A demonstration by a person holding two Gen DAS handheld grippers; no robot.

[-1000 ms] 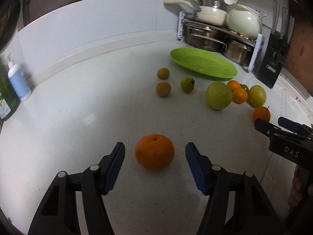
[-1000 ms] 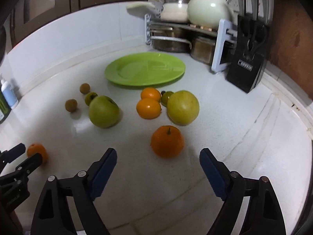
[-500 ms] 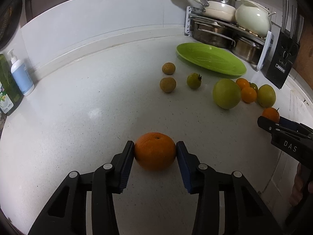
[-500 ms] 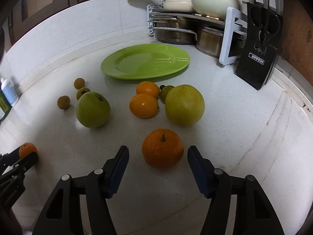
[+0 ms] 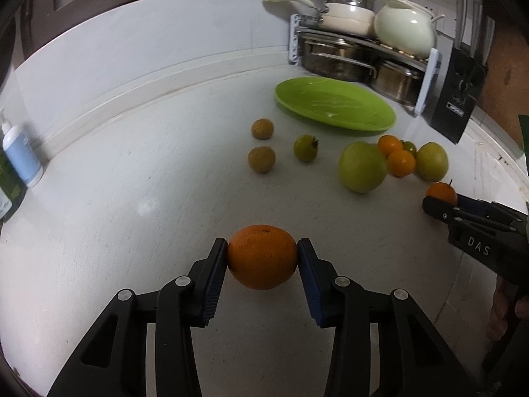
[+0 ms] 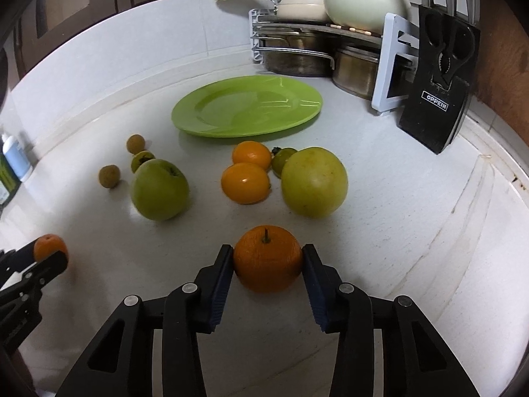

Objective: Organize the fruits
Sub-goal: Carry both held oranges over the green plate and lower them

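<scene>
Left gripper point(image 5: 263, 258) clamps one orange point(image 5: 263, 256); right gripper point(image 6: 267, 261), jaws closing, pinches a stemmed orange point(image 6: 267, 258), presumably bound for the green plate point(image 6: 248, 107).

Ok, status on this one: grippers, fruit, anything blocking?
Left gripper clamped on an orange. Right gripper closing onto a stemmed orange. Green plate empty, path clear.

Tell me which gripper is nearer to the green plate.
Right. The right gripper, closing on a stemmed orange, sits just beyond the fruit cluster from the plate. The left gripper, holding another orange, is farther back.
</scene>
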